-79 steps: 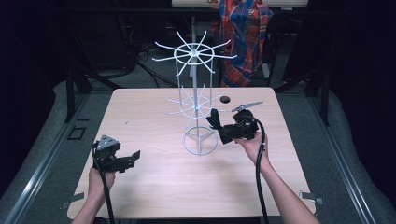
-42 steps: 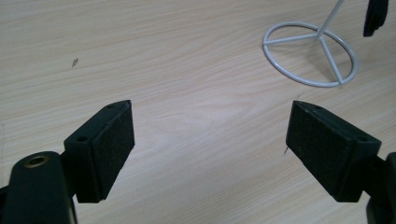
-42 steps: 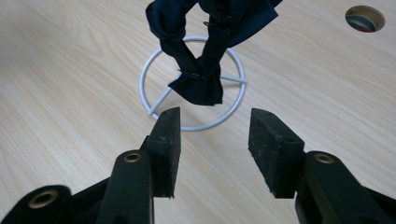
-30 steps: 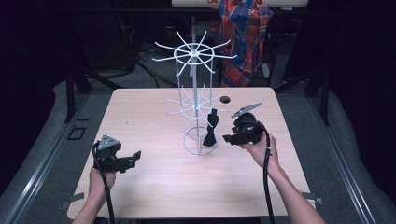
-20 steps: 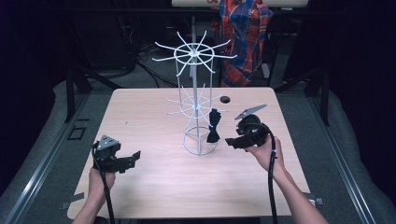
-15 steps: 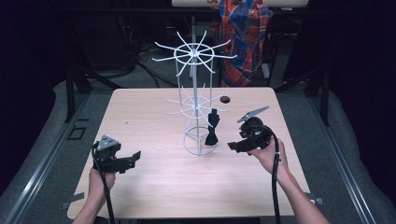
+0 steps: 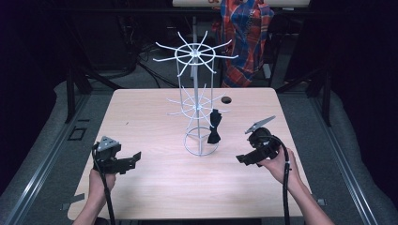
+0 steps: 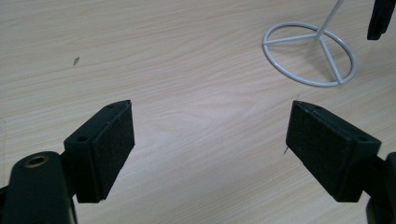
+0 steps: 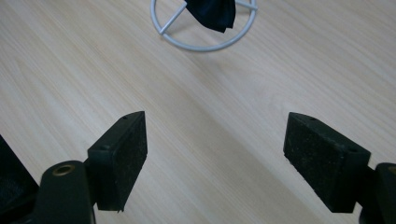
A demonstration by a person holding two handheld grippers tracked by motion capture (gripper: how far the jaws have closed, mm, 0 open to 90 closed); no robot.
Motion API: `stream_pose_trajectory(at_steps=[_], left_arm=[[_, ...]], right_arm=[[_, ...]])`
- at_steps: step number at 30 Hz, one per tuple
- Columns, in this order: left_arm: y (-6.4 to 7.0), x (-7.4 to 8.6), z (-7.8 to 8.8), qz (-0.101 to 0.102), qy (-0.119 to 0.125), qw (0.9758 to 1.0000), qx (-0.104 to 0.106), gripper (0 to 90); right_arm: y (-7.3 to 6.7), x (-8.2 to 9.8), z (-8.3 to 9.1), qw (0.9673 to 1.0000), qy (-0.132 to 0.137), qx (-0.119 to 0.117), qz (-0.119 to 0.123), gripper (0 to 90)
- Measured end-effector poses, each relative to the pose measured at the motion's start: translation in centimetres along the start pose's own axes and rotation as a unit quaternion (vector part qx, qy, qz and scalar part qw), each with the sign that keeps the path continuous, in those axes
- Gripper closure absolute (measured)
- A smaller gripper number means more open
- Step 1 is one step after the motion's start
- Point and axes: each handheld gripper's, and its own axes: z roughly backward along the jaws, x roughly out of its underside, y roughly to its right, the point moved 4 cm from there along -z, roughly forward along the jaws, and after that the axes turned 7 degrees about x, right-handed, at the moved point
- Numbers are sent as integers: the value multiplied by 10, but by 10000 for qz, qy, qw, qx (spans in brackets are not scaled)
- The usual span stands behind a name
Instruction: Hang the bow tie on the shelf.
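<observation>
Bow tie [image 7: 214, 127] hung on rack [image 7: 199, 108]; right gripper [image 7: 244, 158], jaws just opening, wide and empty, should retreat toward 4 o'clock without snagging.

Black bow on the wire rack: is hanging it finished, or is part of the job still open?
Done: the black bow hangs from a lower arm of the white wire rack. In hand: nothing; the right gripper, whose jaws have just been opening, is apart from the rack, and the left gripper is open over the table. Left: nothing more to hang that I can see.
</observation>
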Motion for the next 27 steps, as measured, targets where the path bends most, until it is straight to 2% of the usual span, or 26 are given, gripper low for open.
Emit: stream_pose_trajectory(at_steps=[4,11,18,22,24,25,27], left_arm=[[1,0,0,0,2,10000,7,157],[1,0,0,4,6,10000,5,157],[1,0,0,-5,-3,10000,-2,157],[1,0,-1,4,-23,10000,-21,157],[1,0,0,11,-16,10000,-35,157],[1,0,0,2,-6,10000,-37,157],[2,-1,0,7,10,10000,-33,157]], right_arm=[[-4,8,-5,10000,-83,-40,5,162],[-11,31,-15,9991,-375,-50,184,146],[-10,57,-33,9956,-882,-83,320,128],[-9,63,-42,9914,-1216,228,432,127],[-9,62,-45,9908,-1244,266,457,128],[-9,62,-46,9916,-1193,251,425,128],[-8,62,-45,9899,-1263,371,528,134]])
